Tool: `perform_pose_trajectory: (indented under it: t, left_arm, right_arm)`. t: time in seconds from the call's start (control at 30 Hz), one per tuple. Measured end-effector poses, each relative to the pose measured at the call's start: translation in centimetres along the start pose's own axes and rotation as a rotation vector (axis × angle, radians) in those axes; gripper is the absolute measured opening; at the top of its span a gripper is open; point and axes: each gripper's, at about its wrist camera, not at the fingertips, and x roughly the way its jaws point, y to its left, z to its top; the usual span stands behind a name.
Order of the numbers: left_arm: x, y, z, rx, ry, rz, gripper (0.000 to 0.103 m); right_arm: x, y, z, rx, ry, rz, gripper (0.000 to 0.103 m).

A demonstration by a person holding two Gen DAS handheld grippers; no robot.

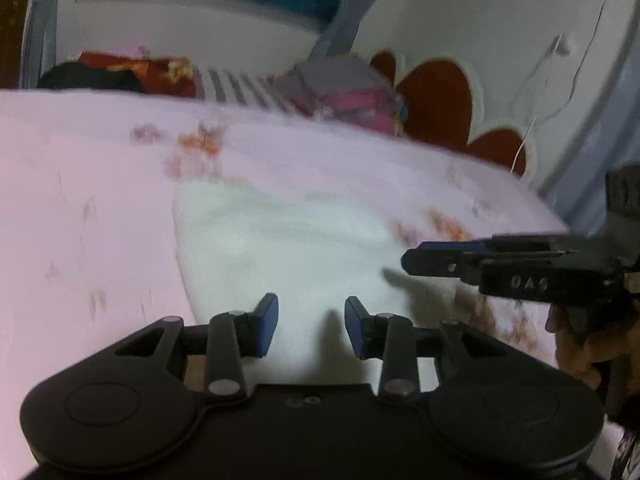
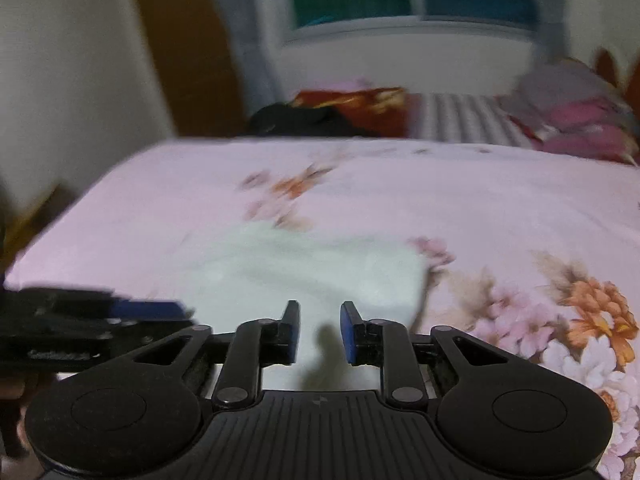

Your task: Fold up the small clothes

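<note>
Two claws, left claw (image 1: 311, 325) and right claw (image 2: 319, 332), both parted, empty, white cloth (image 1: 280, 240) just ahead

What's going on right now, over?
Left tongs open, empty. Right tongs open, empty. White cloth flat on flowered bedsheet, untouched. Nothing in the way.

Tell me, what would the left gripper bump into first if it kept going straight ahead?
Probably the white cloth. The left gripper points over it with open jaws, the cloth lying on the floral bedsheet directly ahead. Blur hides its height above it.
</note>
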Motion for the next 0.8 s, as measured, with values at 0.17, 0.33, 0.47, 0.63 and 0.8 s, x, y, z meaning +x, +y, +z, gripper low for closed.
perform_pose_trajectory:
  t: [0.17,0.33,0.47,0.63,0.8]
  left_arm:
    - [-1.6,-1.9,-0.3,-0.017,-0.033,0.045,0.033]
    - [-4.0,-4.2,-4.0,0.021,-0.009,0.101,0.033]
    - [-3.1,-4.9,-7.0,-0.007,0.072,0.162,0.034]
    - [-6.9,-7.2,-8.2,-0.053,0.020,0.221,0.034]
    - [-12.1,-11.1,-9.3,-0.057,-0.049,0.240,0.043]
  right_arm:
    - [1.9,-0.4,-2.0,0.026,0.105,-0.103,0.022]
    - [-3.2,1.7,-3.4,-0.021,0.042,-0.029,0.022]
    - [-2.4,2.4,-7.2,-0.035,0.172,-0.036,0.022]
    - [-5.7,2.2,-8.6,0.011,0.134,-0.039,0.023]
    - [-14.4,3.4,-9.9,0.015,0.012,-0.035,0.023]
